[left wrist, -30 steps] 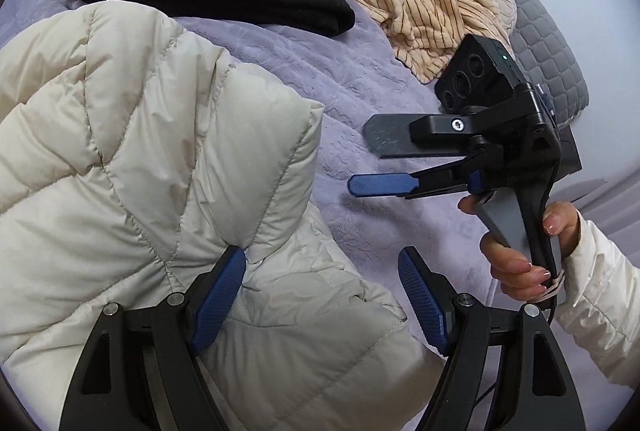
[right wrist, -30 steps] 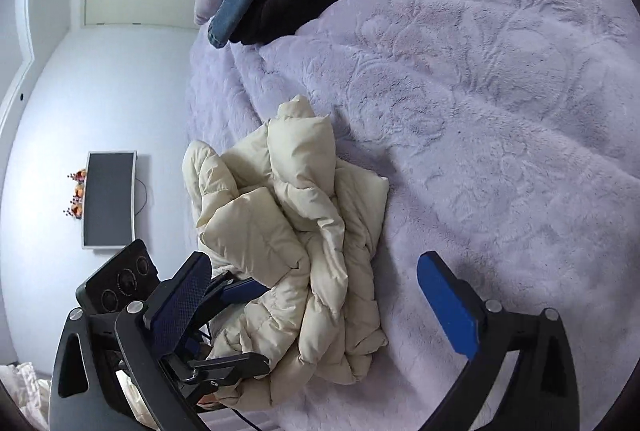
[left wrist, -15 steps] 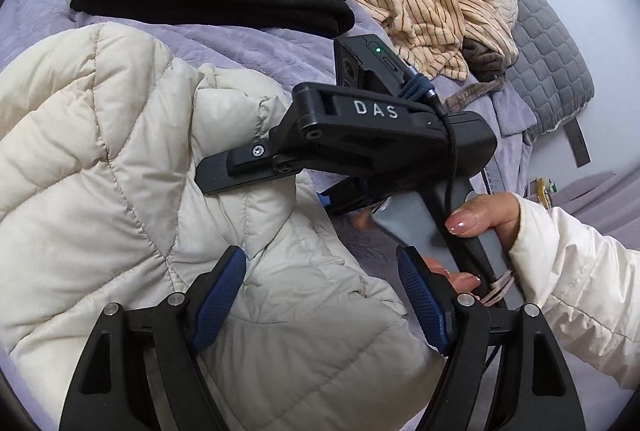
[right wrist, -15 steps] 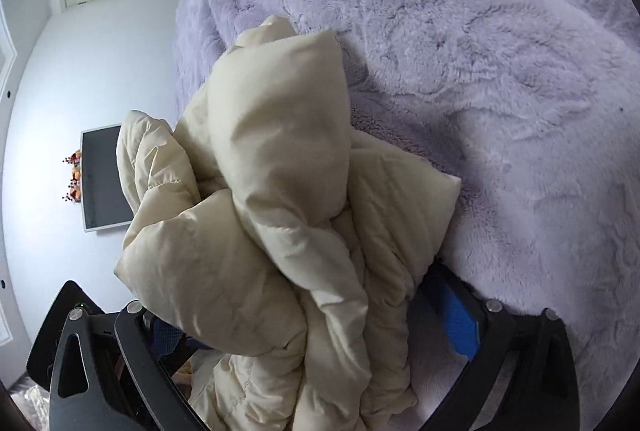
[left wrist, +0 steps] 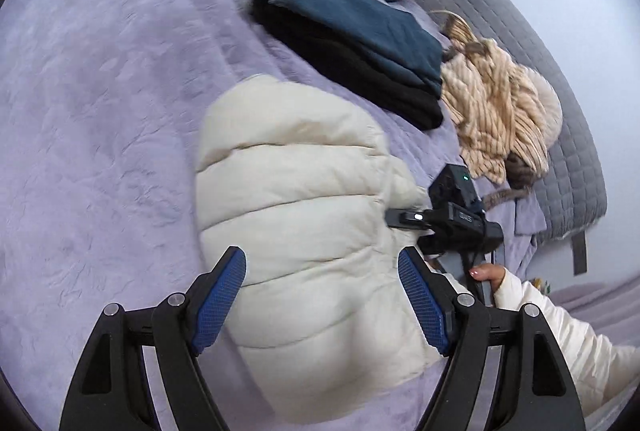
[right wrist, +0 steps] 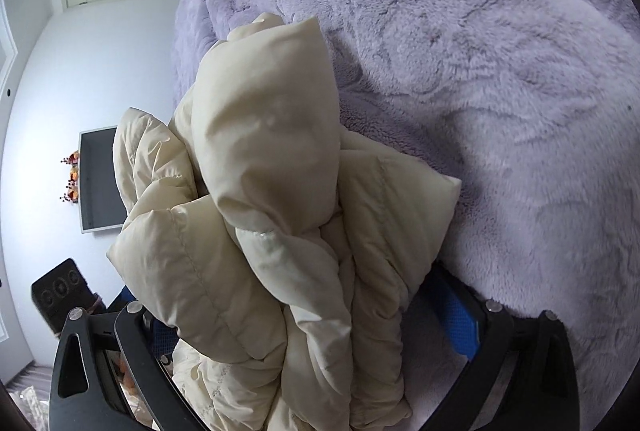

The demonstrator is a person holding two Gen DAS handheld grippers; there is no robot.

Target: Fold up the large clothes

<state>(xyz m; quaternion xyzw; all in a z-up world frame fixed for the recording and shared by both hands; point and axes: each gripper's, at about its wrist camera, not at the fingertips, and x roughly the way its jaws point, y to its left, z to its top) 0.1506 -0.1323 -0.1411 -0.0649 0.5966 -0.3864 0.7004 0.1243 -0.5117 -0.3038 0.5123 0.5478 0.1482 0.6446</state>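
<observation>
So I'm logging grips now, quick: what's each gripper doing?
Left gripper: open, over the cream puffer jacket, not pinching it.
Right gripper: jacket bunched between its fingers; grip cannot be told.

right tongs (right wrist: 304, 331) now deep in bunched cream jacket (right wrist: 264, 159), formerly apart

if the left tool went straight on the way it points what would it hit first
Most likely the cream jacket, which lies right ahead between the open left tool fingers; depth is hard to judge.
</observation>
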